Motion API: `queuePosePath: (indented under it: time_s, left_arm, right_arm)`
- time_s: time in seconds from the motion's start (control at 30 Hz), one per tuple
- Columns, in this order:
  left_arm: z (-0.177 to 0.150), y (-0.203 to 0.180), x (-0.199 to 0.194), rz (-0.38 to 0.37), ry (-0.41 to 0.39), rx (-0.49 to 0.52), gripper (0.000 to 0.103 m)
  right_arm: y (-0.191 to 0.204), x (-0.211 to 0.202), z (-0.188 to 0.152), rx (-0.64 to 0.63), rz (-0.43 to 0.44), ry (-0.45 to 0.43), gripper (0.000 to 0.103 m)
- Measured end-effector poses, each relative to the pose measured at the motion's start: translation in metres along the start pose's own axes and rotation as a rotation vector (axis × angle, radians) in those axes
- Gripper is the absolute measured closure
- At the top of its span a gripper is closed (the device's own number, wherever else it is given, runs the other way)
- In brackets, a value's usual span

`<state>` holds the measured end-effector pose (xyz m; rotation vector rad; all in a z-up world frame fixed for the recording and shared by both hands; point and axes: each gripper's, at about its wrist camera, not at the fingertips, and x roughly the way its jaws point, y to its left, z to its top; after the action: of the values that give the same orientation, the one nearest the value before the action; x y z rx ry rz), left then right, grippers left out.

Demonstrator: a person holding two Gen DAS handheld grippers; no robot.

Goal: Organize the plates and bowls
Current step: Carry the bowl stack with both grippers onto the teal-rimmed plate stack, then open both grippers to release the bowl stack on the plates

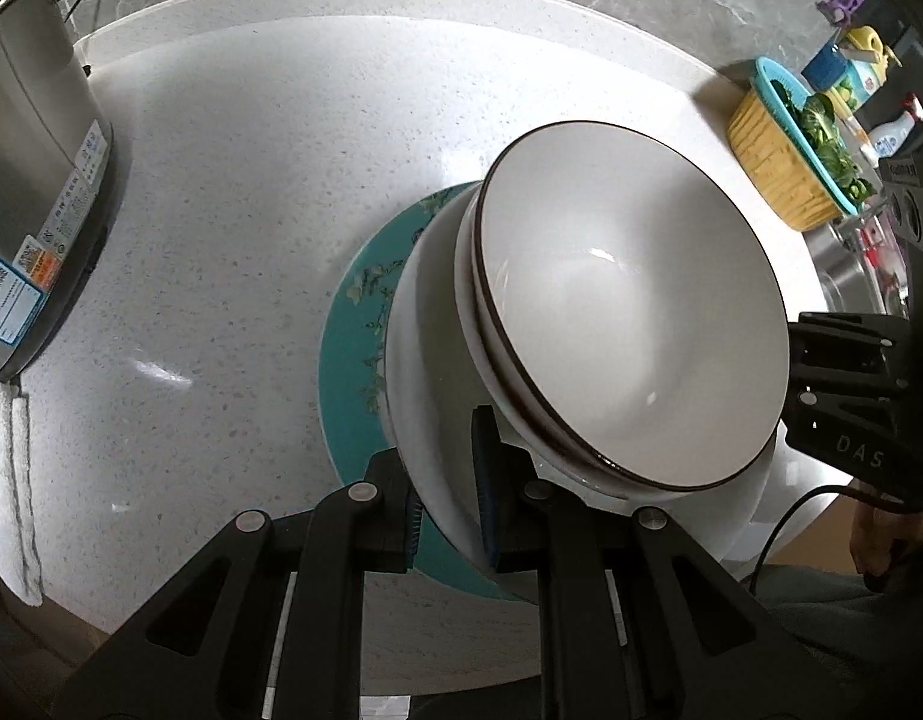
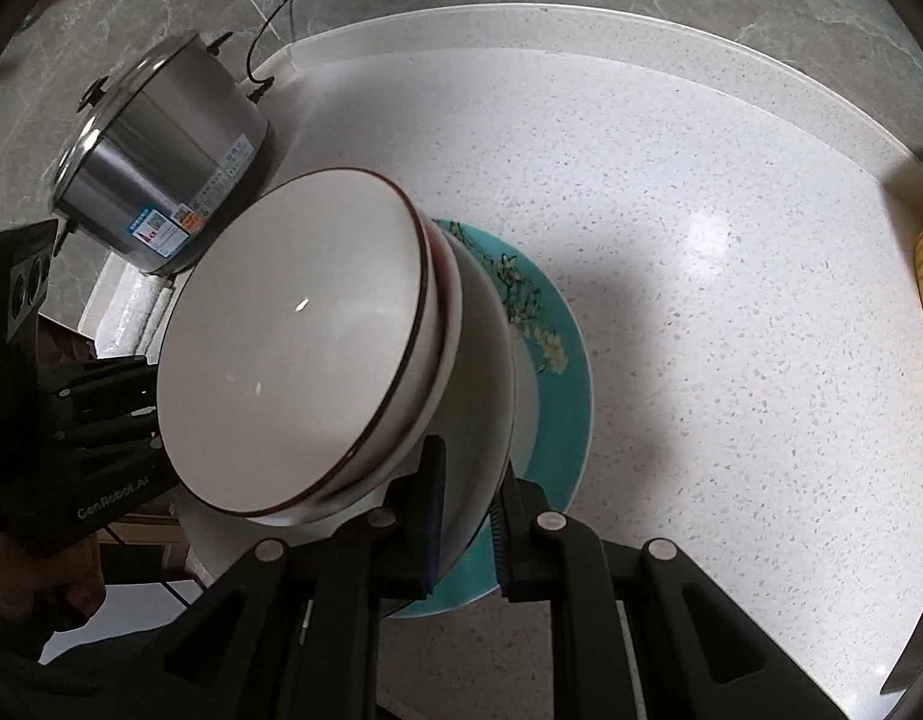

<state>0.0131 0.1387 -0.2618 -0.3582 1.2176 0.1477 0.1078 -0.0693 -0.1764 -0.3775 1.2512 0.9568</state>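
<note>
the stack of dishes (image 1: 581, 324) sits between the two grippers over a white speckled counter (image 1: 233, 228): a brown-rimmed bowl (image 1: 635, 300) on top, nested in another bowl, inside a larger white bowl (image 1: 431, 372), with a teal flowered plate (image 1: 353, 324) underneath. whether the plate touches the counter cannot be told. the left gripper (image 1: 449, 516) pinches the near-left edge of the stack, one pad inside the white bowl's wall and the other under the teal plate. the right gripper (image 2: 467, 534) pinches the opposite edge the same way, its jaws narrowed onto the white bowl and plate. a steel pot (image 2: 161, 180) stands at the far left of the counter, a yellow basket of greens (image 1: 785, 168) at the far right.
</note>
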Motion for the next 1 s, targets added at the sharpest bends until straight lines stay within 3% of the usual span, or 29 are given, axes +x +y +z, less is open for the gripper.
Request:
queuePosePath:
  time_s: [0.47,1.0]
  left_arm:
    - [0.01,-0.006,0.031,-0.011,0.019,0.013,0.09]
    - [0.003,-0.009,0.029,-0.005,0.005,0.01,0.09]
  right_arm:
    - [0.005,0.016,0.0,0.016,-0.023,0.007,0.088]
    - [0.004,0.019,-0.006,0.018,-0.027,-0.006,0.088]
